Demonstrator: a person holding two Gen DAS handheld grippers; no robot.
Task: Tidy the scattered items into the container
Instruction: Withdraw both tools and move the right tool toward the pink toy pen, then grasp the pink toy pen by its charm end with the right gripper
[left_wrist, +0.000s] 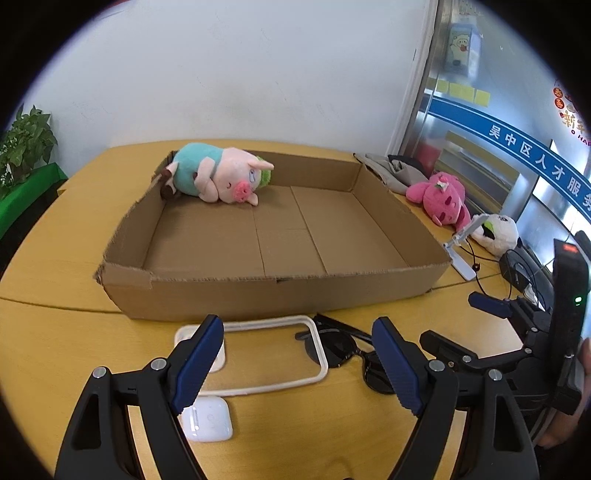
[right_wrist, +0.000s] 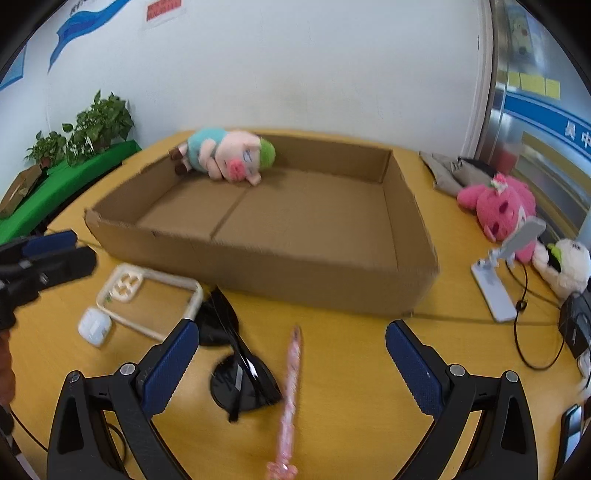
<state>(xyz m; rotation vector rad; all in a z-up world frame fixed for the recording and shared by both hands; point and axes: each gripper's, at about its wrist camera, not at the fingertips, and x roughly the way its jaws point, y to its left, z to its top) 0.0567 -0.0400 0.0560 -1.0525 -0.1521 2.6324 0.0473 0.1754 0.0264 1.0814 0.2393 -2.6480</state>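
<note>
My matt black plastic left gripper (left_wrist: 297, 363) has ribbed blue rubbery pads. Under it lies a smooth yellow wood-look tabletop (left_wrist: 55, 332), matt. The shallow brown corrugated cardboard box (left_wrist: 258, 291) has rough torn edges. The glossy black plastic sunglasses (right_wrist: 236, 369) shine; the pink-and-teal pig toy (left_wrist: 218, 177) is soft plush.

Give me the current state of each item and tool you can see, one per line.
Cardboard box: open, nearly bare.
Pig plush: in the box, lying at its far corner.
Sunglasses: on the table, folded.
Phone case: flat on the table, no phone in it.
Earbud case: shut, on the table.
Pink pen: on the table.
Left tool: open, holding nothing.
Right tool: open, holding nothing.
</note>
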